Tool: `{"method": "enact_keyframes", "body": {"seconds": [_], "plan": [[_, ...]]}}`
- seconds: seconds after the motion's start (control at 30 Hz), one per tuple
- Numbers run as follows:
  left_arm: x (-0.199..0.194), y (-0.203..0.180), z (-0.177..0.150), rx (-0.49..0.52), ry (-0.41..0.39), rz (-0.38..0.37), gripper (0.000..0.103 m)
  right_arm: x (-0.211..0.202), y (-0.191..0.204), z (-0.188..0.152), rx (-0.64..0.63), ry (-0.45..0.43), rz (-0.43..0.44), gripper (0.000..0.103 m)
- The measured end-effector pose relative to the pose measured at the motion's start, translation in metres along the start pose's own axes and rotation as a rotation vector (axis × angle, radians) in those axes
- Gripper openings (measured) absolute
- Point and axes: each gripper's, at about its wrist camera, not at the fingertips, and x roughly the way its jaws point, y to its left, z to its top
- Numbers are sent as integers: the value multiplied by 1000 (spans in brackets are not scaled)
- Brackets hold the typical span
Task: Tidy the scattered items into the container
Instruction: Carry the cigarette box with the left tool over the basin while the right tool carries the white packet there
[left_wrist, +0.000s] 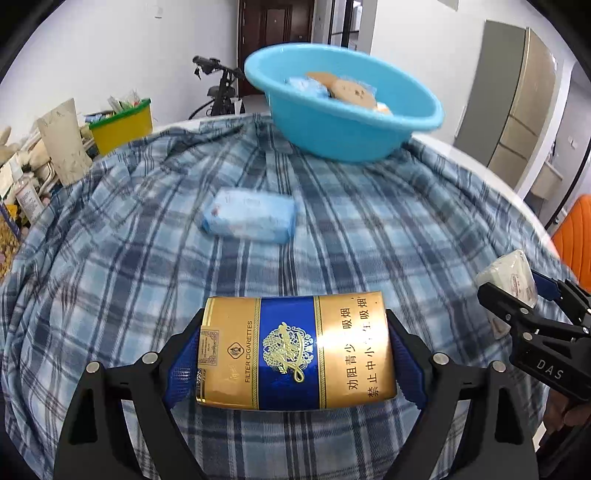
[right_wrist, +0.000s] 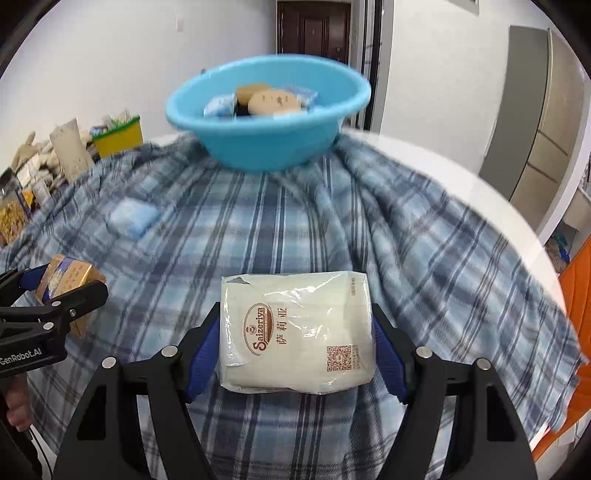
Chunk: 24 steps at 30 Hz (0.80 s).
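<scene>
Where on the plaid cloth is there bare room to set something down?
Bare cloth runs between the blue basin and both held packs, and right of the blue tissue pack. Bare white table lies right of the basin. Crowded: inside the basin, and the near edge where cigarette pack and napkin pack are gripped.

The right gripper (right_wrist: 295, 336) clamps a white napkin pack (right_wrist: 295, 332) above plaid cloth (right_wrist: 332, 229), blue basin (right_wrist: 266, 140) beyond.
</scene>
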Motion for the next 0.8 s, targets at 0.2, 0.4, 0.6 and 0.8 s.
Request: {"method": "enact_keyframes", "body": {"seconds": [0.2, 0.4, 0.6, 0.8], "plan": [[-23, -6, 41, 32, -103, -7, 89, -26, -3, 39, 0, -117, -3, 72], [-57, -9, 79, 26, -220, -6, 90, -54, -8, 72, -3, -222, -18, 72], [-89, -17, 112, 38, -295, -44, 90, -81, -10, 94, -3, -304, -12, 72], [-109, -22, 121, 81, -352, -15, 90, -104, -15, 99, 4, -367, -10, 72]]}}
